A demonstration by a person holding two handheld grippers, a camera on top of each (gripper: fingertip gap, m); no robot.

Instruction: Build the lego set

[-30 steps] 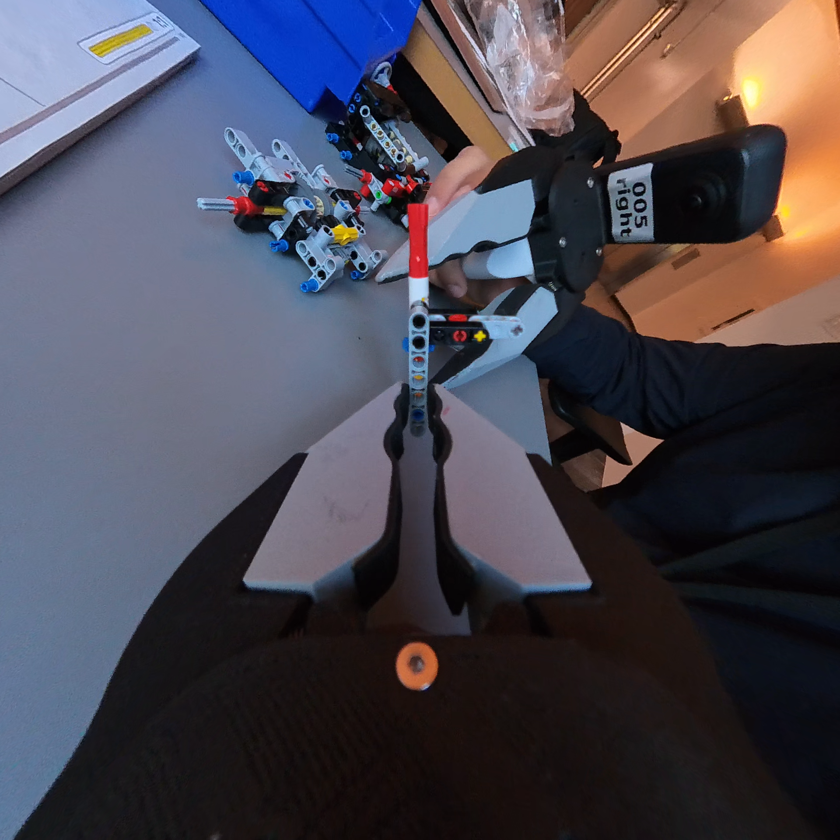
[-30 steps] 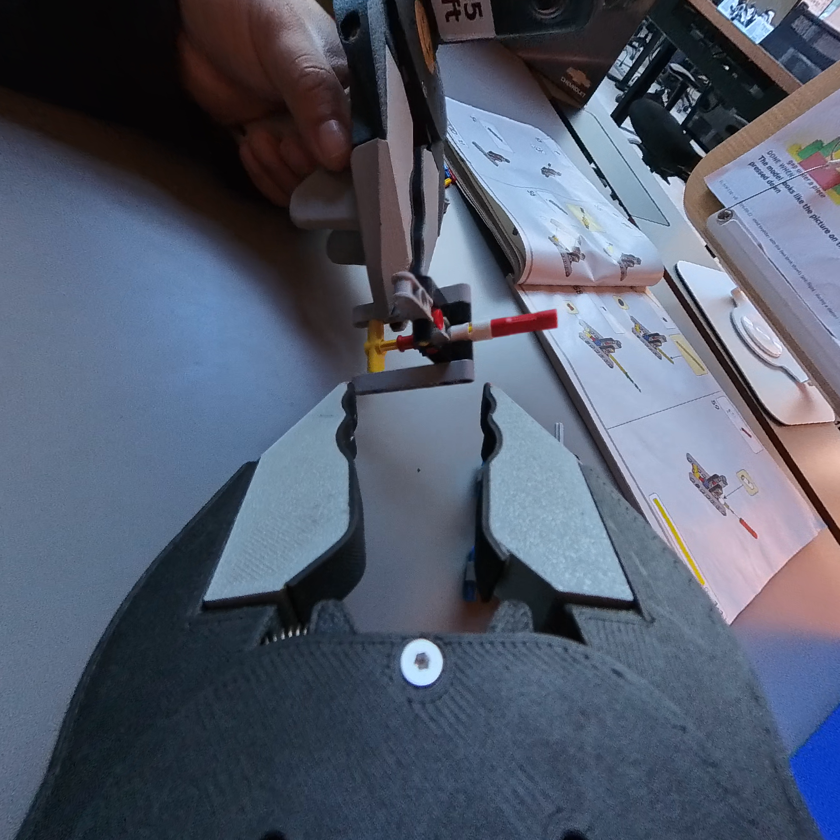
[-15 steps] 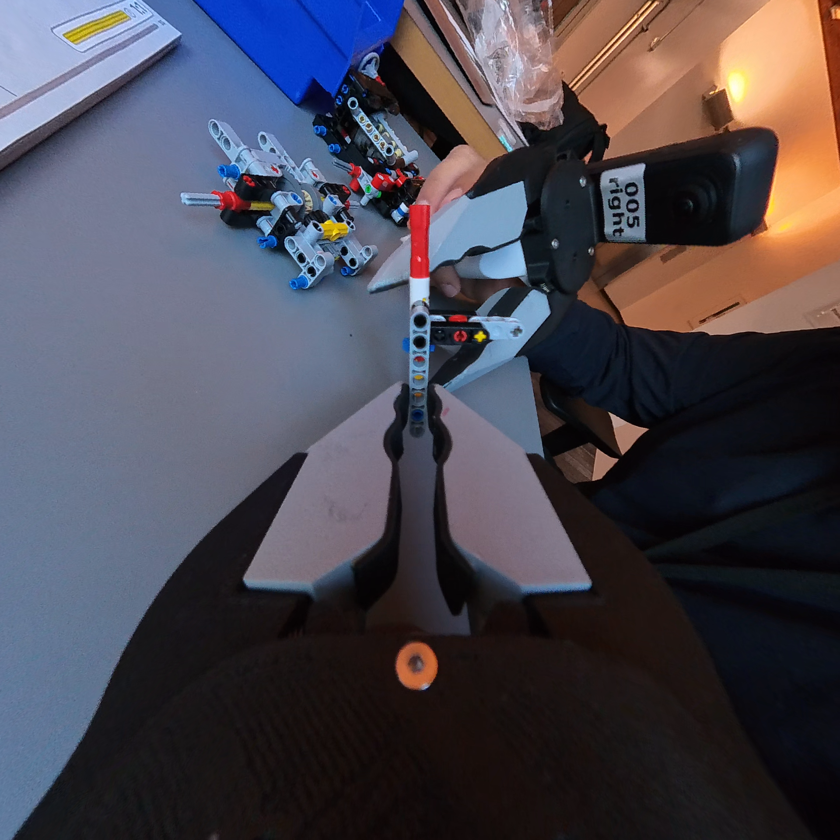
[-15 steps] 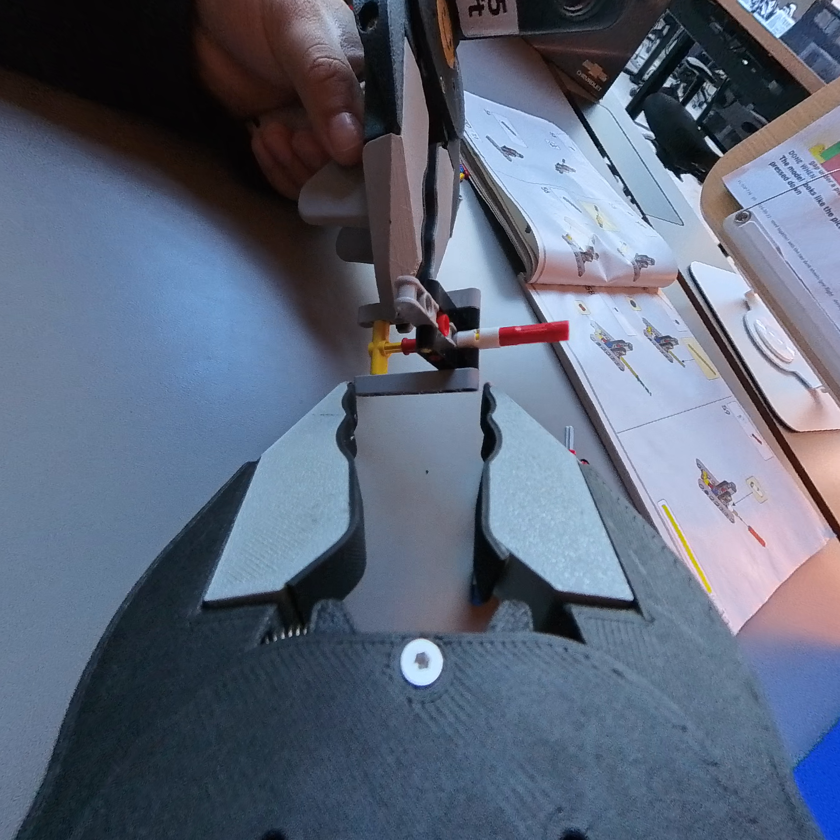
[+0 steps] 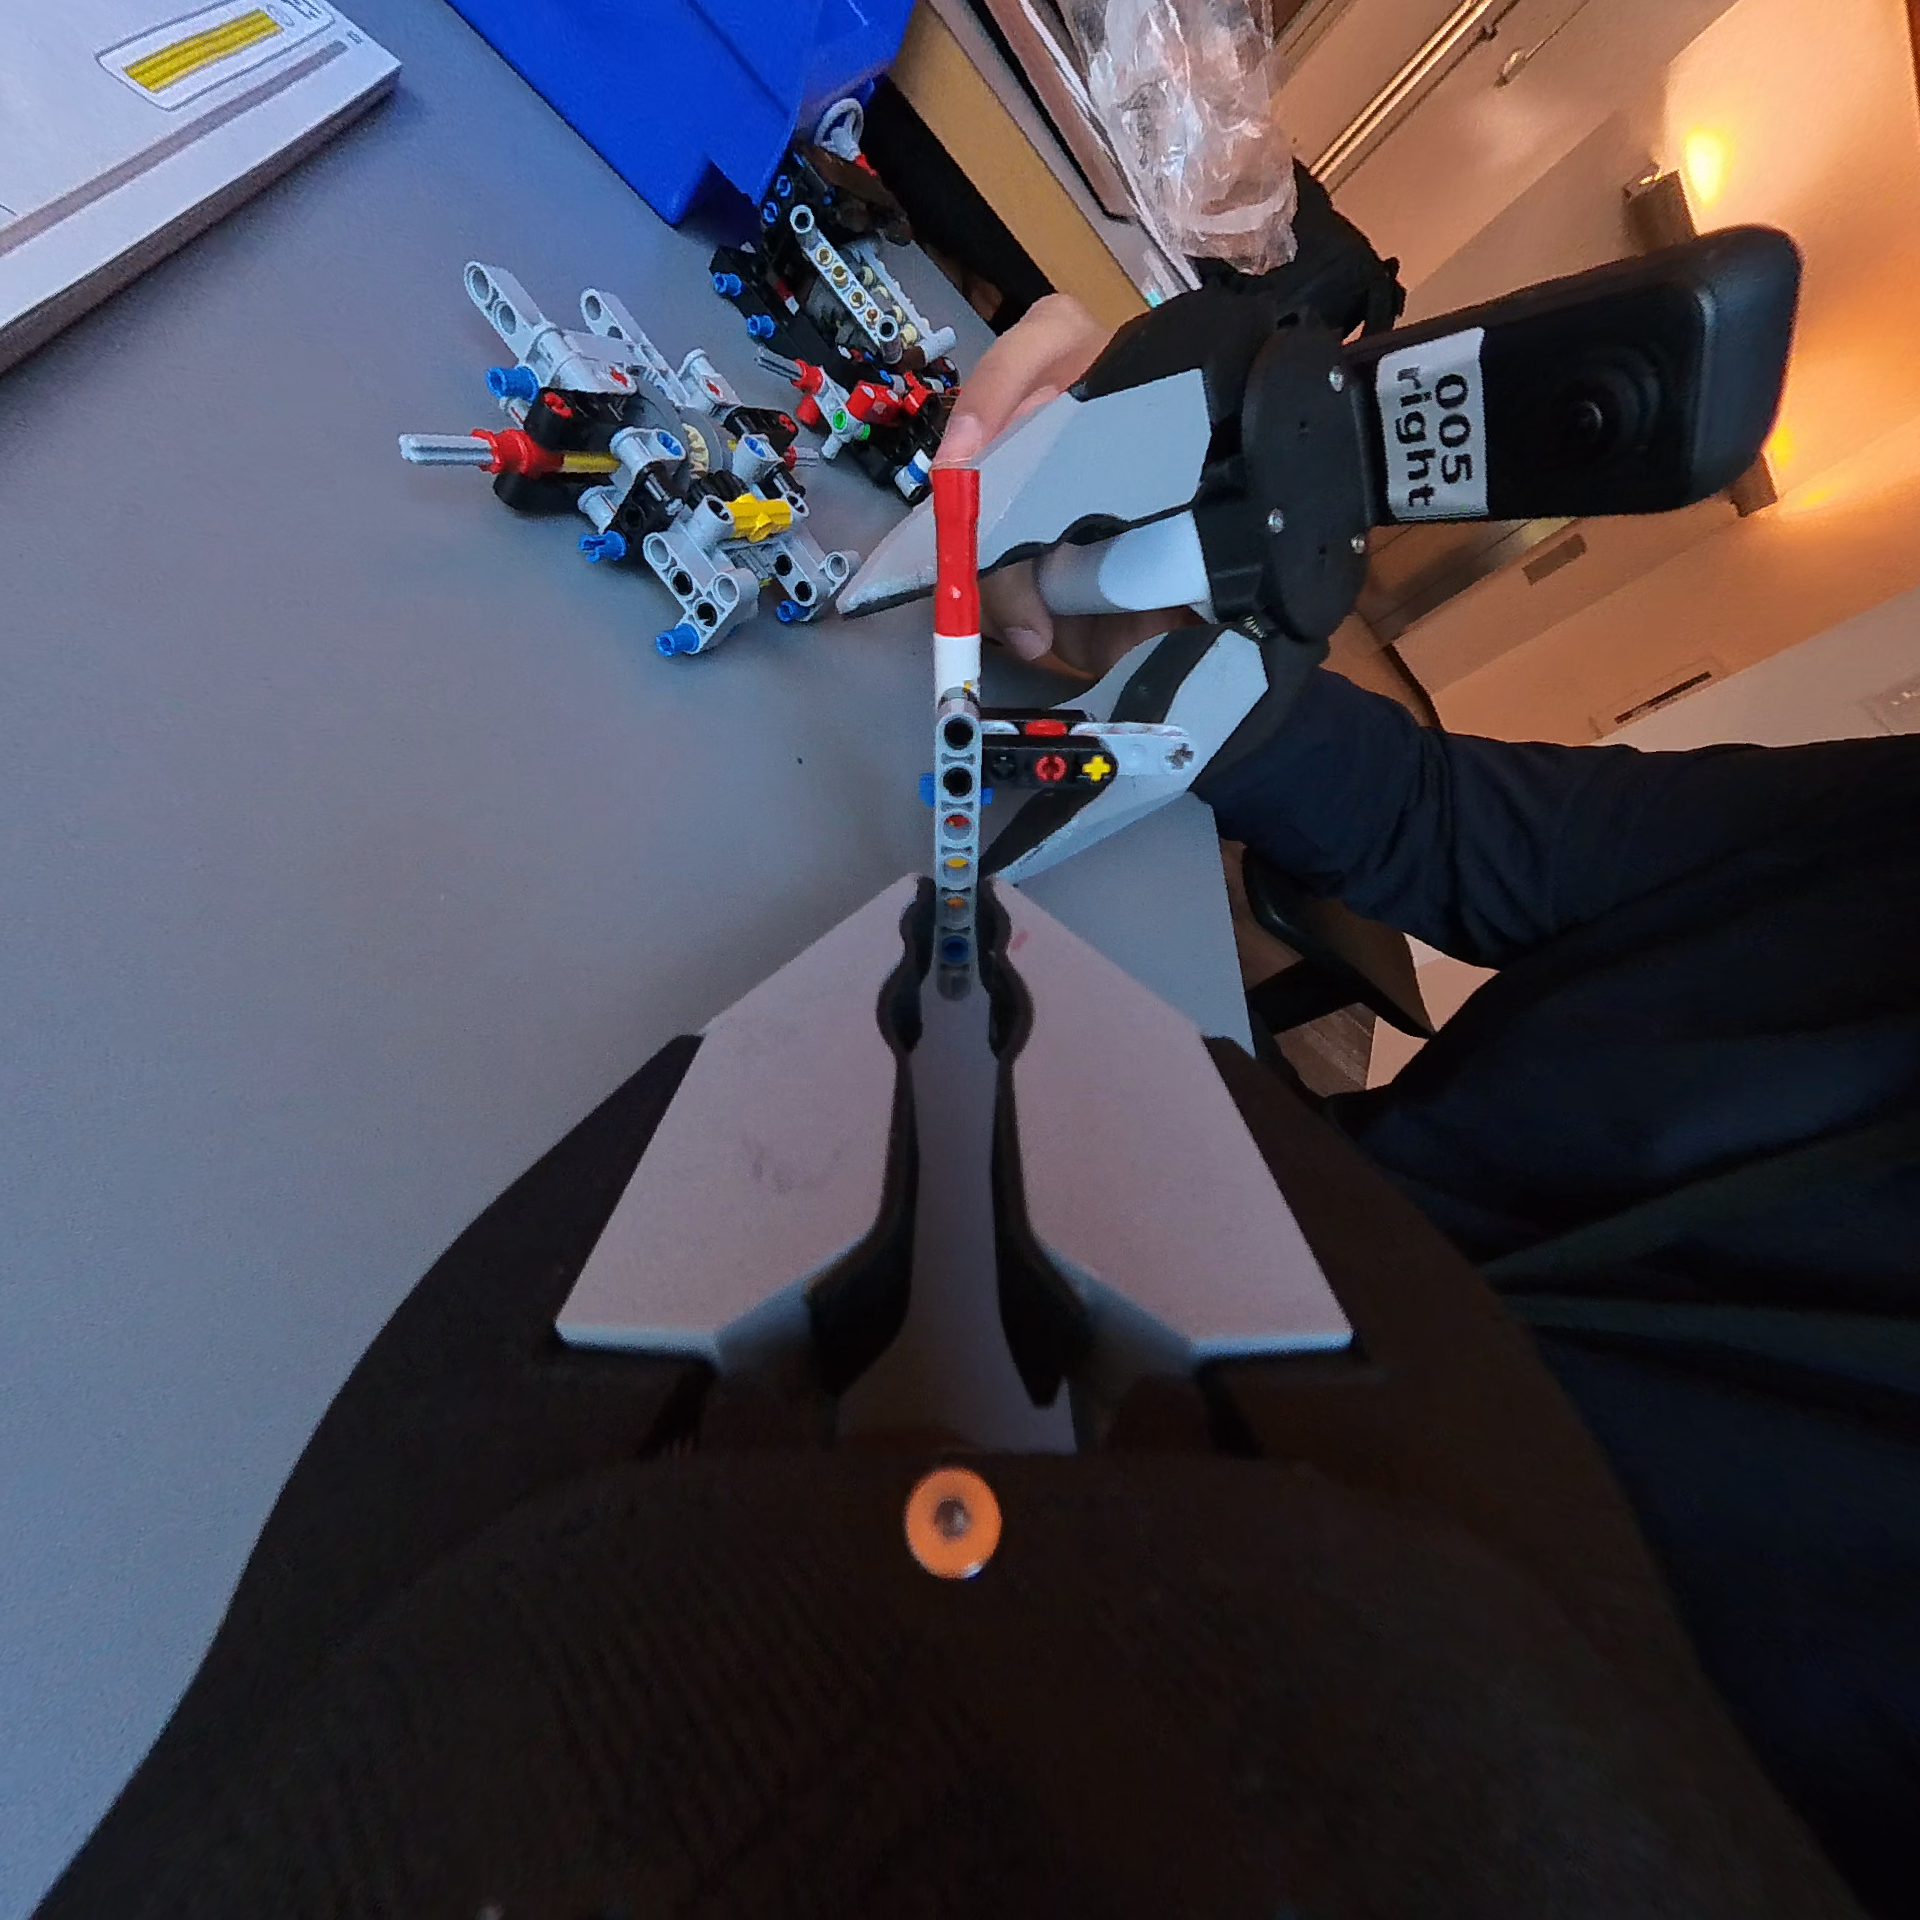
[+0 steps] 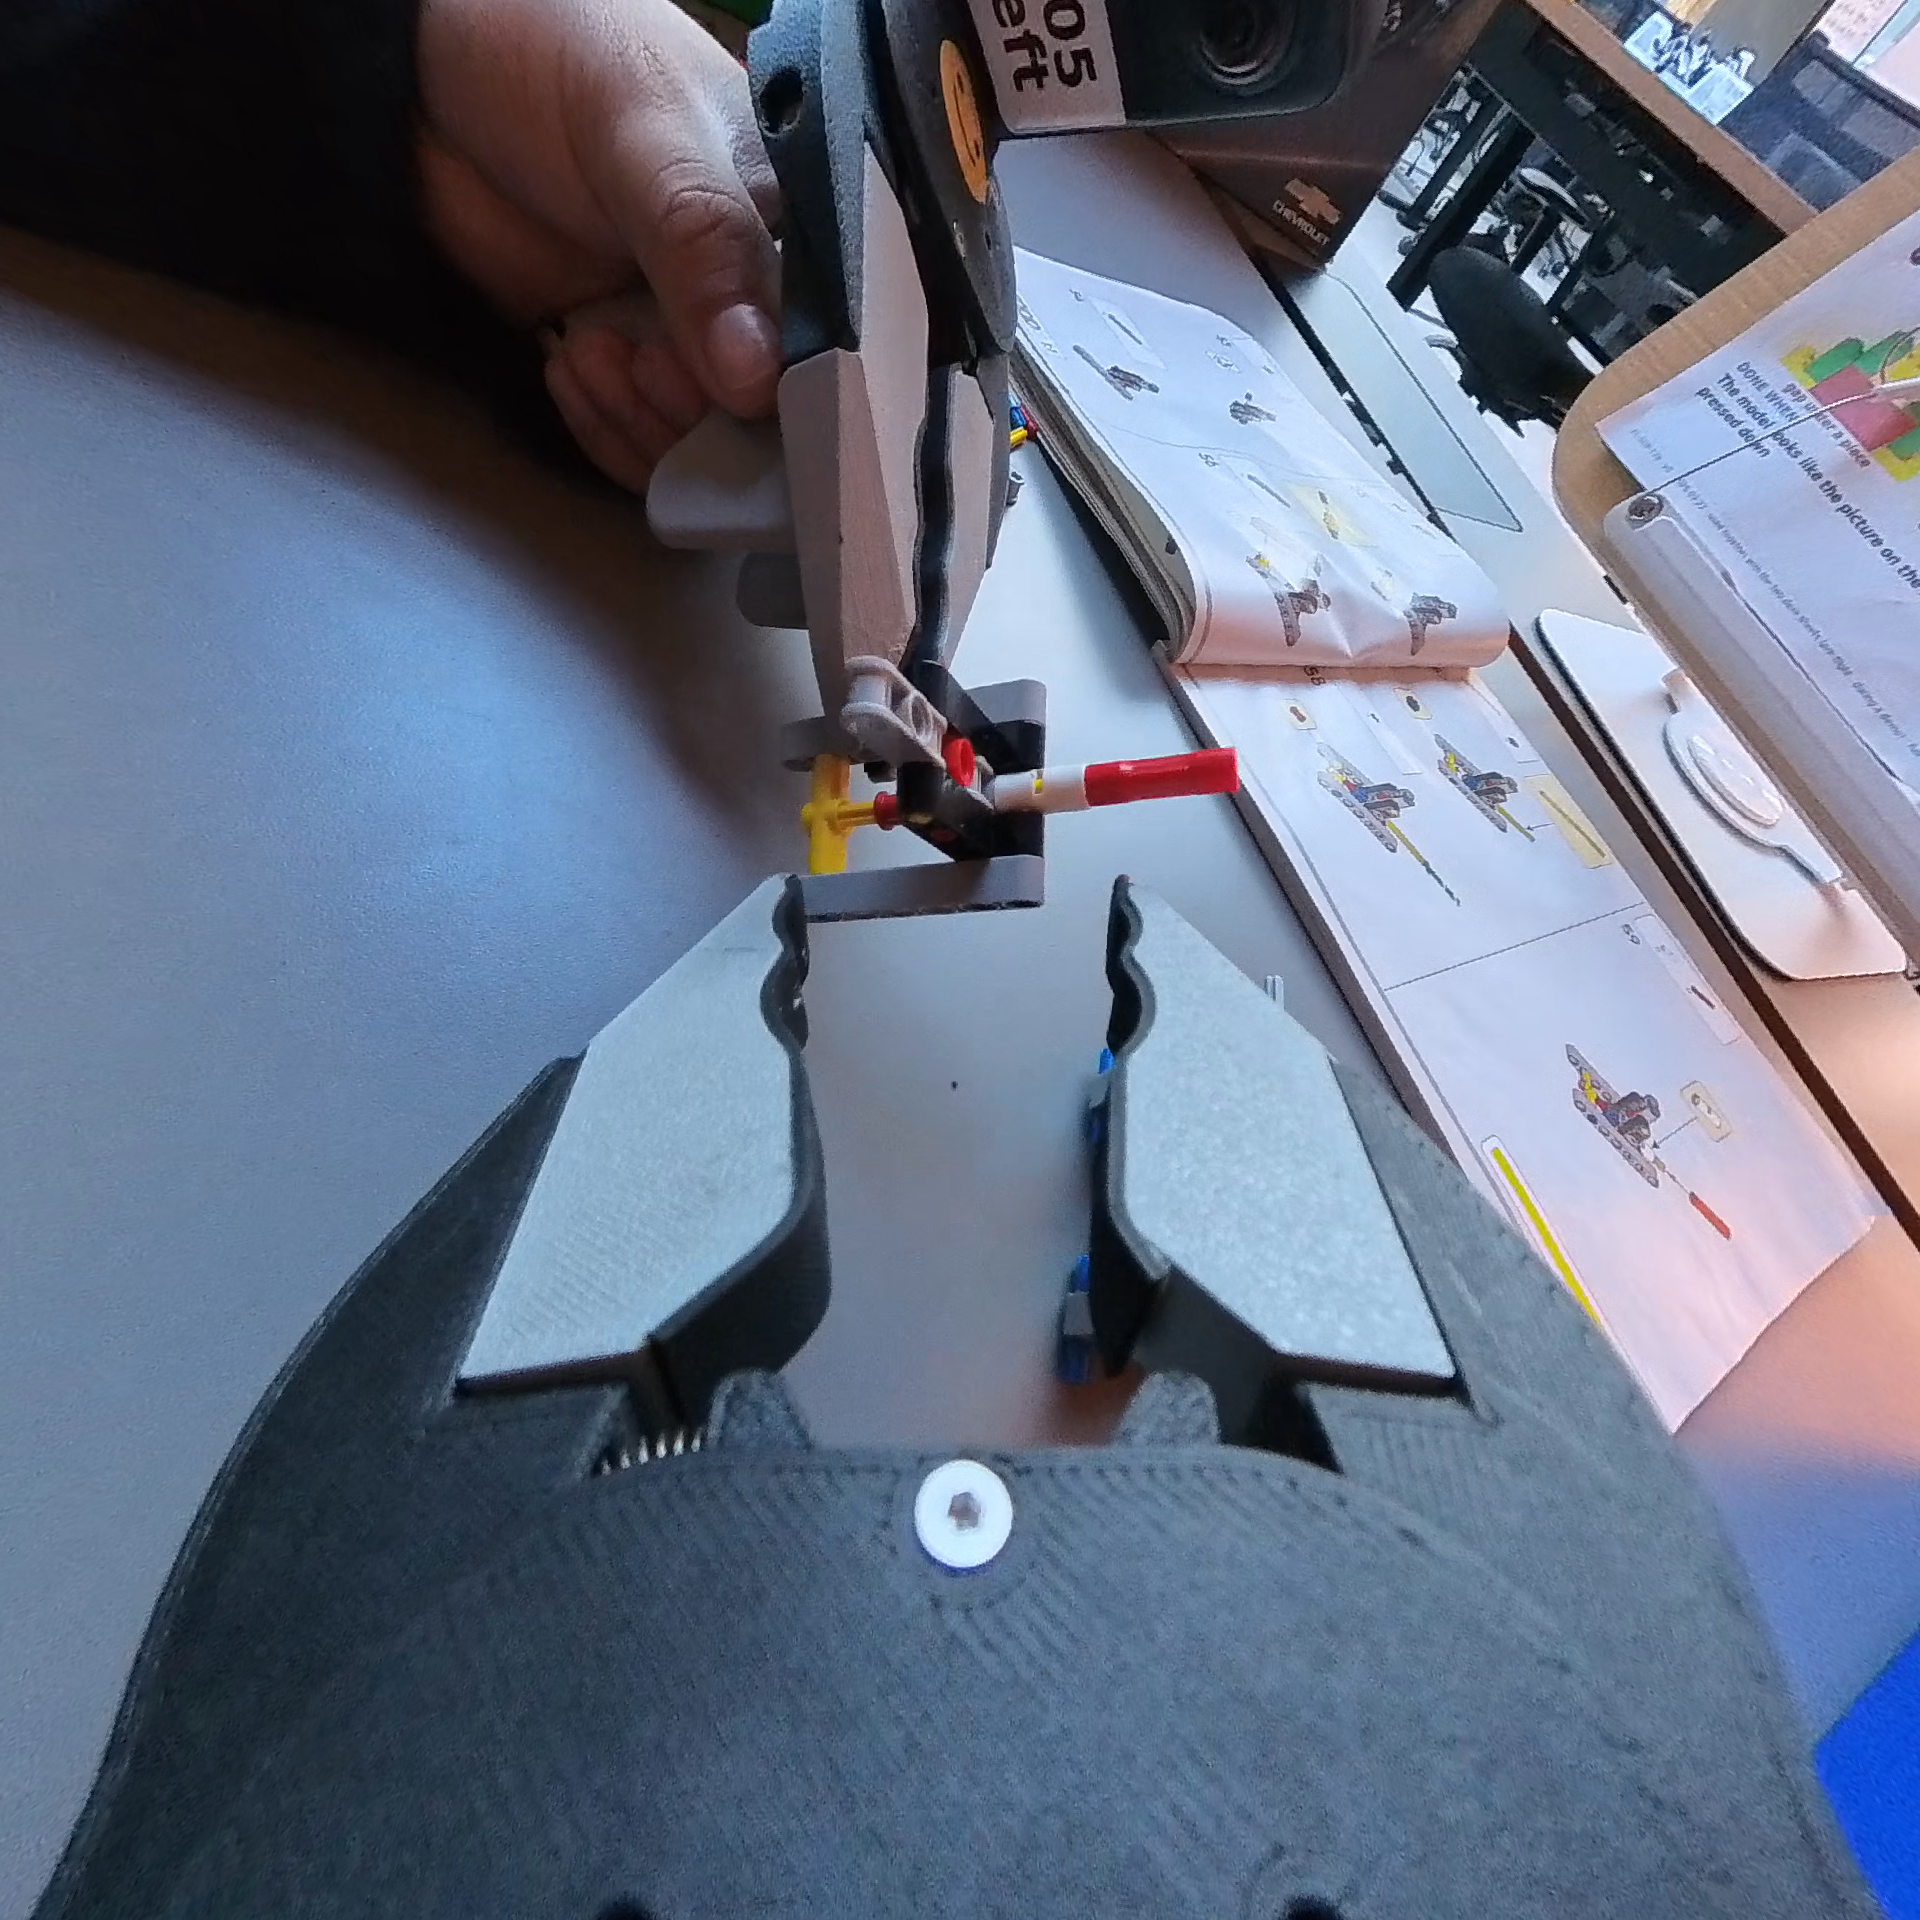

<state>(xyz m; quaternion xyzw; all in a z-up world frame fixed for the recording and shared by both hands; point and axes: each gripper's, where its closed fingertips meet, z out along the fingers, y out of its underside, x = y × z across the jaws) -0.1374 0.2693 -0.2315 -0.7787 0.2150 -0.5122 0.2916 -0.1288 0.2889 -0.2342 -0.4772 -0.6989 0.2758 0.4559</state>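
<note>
Office workspace: grey desk (image 5: 312, 831), instruction booklet (image 6: 1558, 935), office chairs (image 6: 1496, 301)

A small plastic building-brick assembly (image 5: 957, 821) stands off the surface: a light grey holed beam, pinched at its near end between the left gripper's fingers (image 5: 831, 997), carries black cross beams, red and yellow pins, and a red-and-white rod (image 6: 1117, 781). Its lower grey beam lies just ahead of the right gripper's spread fingers (image 6: 769, 966), nearer the left one.

Brick models (image 5: 665, 499) on table (image 5: 260, 831) (bin (image 5: 686, 94) behind); booklet (image 6: 1455, 831) beside.
</note>
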